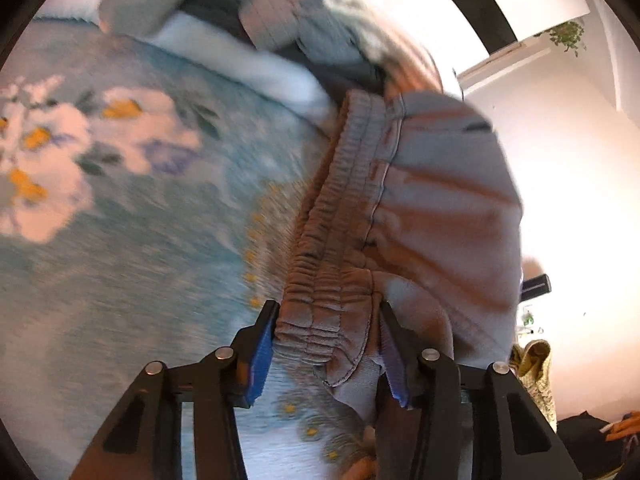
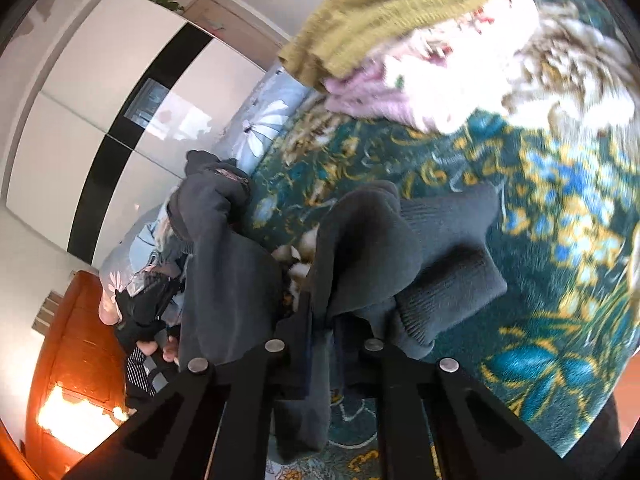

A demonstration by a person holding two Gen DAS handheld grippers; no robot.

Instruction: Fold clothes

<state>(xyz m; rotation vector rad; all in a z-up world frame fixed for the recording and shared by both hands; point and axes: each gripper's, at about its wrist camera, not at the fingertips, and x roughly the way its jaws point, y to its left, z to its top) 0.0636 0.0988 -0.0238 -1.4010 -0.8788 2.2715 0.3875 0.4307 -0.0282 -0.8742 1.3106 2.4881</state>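
In the left wrist view, grey sweatpants (image 1: 420, 208) with a gathered elastic waistband hang above a floral blanket (image 1: 132, 216). My left gripper (image 1: 328, 320) is shut on the waistband end, its blue pads on either side of the bunched fabric. In the right wrist view, the same dark grey garment (image 2: 376, 248), with ribbed cuffs, is bunched up above a teal patterned rug (image 2: 560, 240). My right gripper (image 2: 324, 312) is shut on a fold of it; the fingertips are hidden by cloth.
A heap of mixed clothes (image 1: 248, 12) lies on the blanket's far side. A mustard knit (image 2: 396, 12) and a pink garment (image 2: 372, 92) lie on the rug. White wardrobes with a black strip (image 2: 120, 128) and a wooden cabinet (image 2: 76, 360) stand at the left.
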